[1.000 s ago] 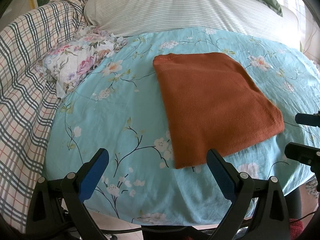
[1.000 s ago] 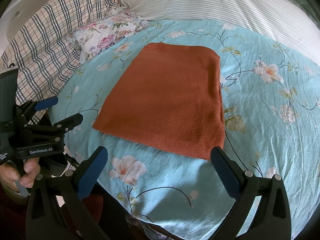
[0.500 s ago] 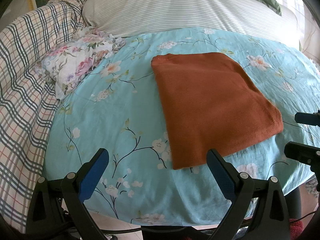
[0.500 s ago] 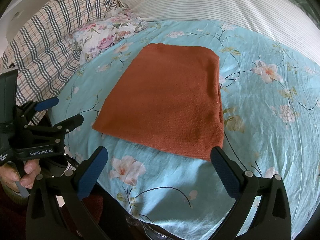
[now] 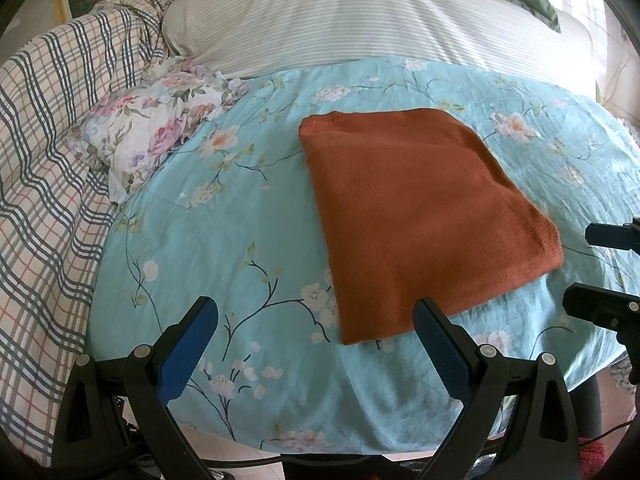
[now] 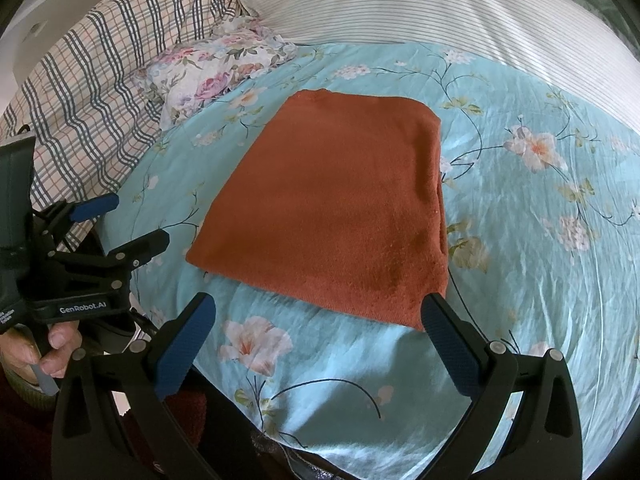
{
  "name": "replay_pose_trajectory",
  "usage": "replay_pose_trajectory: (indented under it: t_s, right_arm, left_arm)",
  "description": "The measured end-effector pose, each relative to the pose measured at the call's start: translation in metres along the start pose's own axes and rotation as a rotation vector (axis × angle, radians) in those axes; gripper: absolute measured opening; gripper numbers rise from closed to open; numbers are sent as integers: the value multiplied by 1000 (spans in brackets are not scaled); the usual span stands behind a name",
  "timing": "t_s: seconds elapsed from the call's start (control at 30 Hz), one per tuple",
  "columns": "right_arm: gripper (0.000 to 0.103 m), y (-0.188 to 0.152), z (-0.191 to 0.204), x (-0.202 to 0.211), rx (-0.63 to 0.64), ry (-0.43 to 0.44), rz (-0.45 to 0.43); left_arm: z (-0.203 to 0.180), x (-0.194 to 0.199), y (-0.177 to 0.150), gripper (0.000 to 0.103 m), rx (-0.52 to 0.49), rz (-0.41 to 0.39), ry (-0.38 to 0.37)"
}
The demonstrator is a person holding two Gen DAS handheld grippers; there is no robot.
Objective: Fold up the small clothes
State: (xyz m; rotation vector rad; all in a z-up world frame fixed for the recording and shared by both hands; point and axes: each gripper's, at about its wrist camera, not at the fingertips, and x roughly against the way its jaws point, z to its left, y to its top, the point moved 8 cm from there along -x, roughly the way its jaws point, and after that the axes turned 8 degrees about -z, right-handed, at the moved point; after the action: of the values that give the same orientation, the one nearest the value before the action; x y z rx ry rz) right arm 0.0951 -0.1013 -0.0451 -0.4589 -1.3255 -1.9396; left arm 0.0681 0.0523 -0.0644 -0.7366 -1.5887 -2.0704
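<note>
A rust-orange knitted garment (image 5: 420, 216) (image 6: 336, 208) lies folded flat into a rectangle on the light-blue floral bedsheet (image 5: 224, 248) (image 6: 532, 248). My left gripper (image 5: 316, 344) hangs open over the near edge of the bed, left of the garment's near corner, holding nothing. My right gripper (image 6: 320, 336) is open too, just short of the garment's near edge, its right finger (image 6: 448, 344) in front of the near right corner. Each gripper shows at the edge of the other's view: the right gripper (image 5: 604, 276), the left gripper (image 6: 108, 232).
A floral cloth (image 5: 156, 132) (image 6: 216, 72) lies bunched at the sheet's far left. A checked blanket (image 5: 44, 152) covers the left side, a striped pillow (image 5: 360, 20) lies behind. A hand (image 6: 52, 352) grips the left tool's handle. Floor shows below the bed's near edge.
Both views have drifted very slightly; the garment lies as before and both grippers stay open.
</note>
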Motion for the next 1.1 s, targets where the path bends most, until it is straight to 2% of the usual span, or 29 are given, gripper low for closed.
replay_pose_trajectory:
  t_s: [0.8,1.1]
  right_arm:
    - [102,14,-12,-12,-5,-7,-6]
    - [102,32,-26,-22,-17,-30,-15]
  left_arm:
    - [0,-7,5,99,-8,2,-1]
    - [11,-17,25,98,6,-15,6]
